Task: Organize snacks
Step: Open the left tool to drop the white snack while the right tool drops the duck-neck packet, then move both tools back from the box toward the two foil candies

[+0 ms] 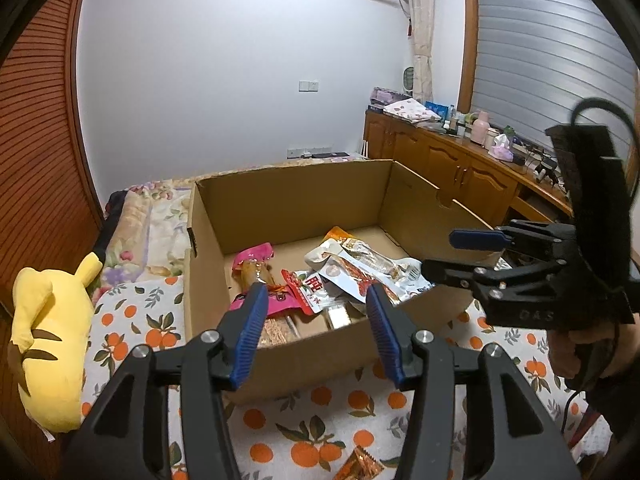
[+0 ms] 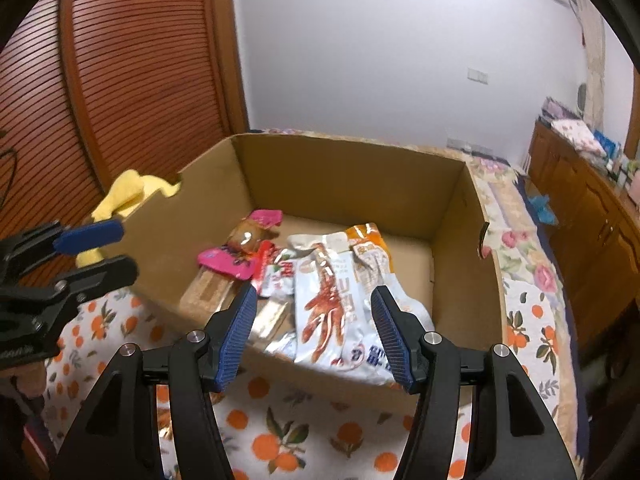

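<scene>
Here we hold both grippers over the near edge of an open box [image 1: 288, 196] that sits on a bed with an orange-print sheet [image 1: 320, 432]; the left gripper [image 1: 316, 320] has its blue pads apart with nothing between them, and the right gripper [image 2: 314, 332] likewise stands open and empty; each one also shows in the other's view, off to the side of the box and clear of it. The snacks lie inside the box on its floor, bunched toward the near wall; a pink packet [image 2: 236, 256] sits at the left, a red-and-white packet [image 2: 280, 272] just beside it, and a white pouch [image 2: 332, 308] with a red print overlaps an orange-topped pouch [image 2: 372, 248] at the right; a tan bar [image 2: 204, 292] lies under the pink packet. One more orange packet [image 1: 360, 466] lies outside on the sheet, near us in the left view; a yellow plush [image 1: 48, 344] rests on the bed left of the box; a wooden cabinet [image 1: 448, 160] runs along the right wall.
</scene>
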Tool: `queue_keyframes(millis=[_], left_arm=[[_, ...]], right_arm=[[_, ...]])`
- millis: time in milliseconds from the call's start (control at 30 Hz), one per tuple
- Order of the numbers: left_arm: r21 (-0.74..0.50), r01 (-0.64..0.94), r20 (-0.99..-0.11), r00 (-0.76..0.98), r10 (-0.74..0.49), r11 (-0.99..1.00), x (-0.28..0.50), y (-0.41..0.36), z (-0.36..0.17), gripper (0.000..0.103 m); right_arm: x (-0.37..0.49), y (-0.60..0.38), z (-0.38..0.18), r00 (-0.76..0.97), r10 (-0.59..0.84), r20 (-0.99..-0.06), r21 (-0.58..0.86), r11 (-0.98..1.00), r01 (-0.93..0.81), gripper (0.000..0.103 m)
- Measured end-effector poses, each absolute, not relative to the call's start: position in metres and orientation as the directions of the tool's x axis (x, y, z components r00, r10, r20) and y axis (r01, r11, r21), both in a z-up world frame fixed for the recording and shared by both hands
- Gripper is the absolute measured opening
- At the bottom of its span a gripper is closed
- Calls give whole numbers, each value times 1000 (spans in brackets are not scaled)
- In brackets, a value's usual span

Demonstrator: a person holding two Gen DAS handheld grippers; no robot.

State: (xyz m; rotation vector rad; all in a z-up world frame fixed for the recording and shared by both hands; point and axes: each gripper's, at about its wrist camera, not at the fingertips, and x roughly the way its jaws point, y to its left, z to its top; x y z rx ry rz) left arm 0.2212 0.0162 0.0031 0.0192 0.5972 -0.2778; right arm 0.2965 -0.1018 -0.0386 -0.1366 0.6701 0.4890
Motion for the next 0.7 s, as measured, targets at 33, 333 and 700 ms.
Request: queue_keyframes(millis=[33, 333, 700], left_arm=[[-58, 266, -554, 793, -253, 962, 217, 16, 4, 51], [-14, 297, -515, 816, -262, 955, 180, 14, 13, 67], [-16, 289, -534, 807, -252, 957, 145, 17, -11, 73]], right_arm=[[291, -102, -38, 677, 396, -620, 34, 876, -481, 61], [238, -112, -27, 675, 473, -566, 73, 844, -531, 61], [181, -116, -52, 627, 511, -587, 85, 810, -580, 61]])
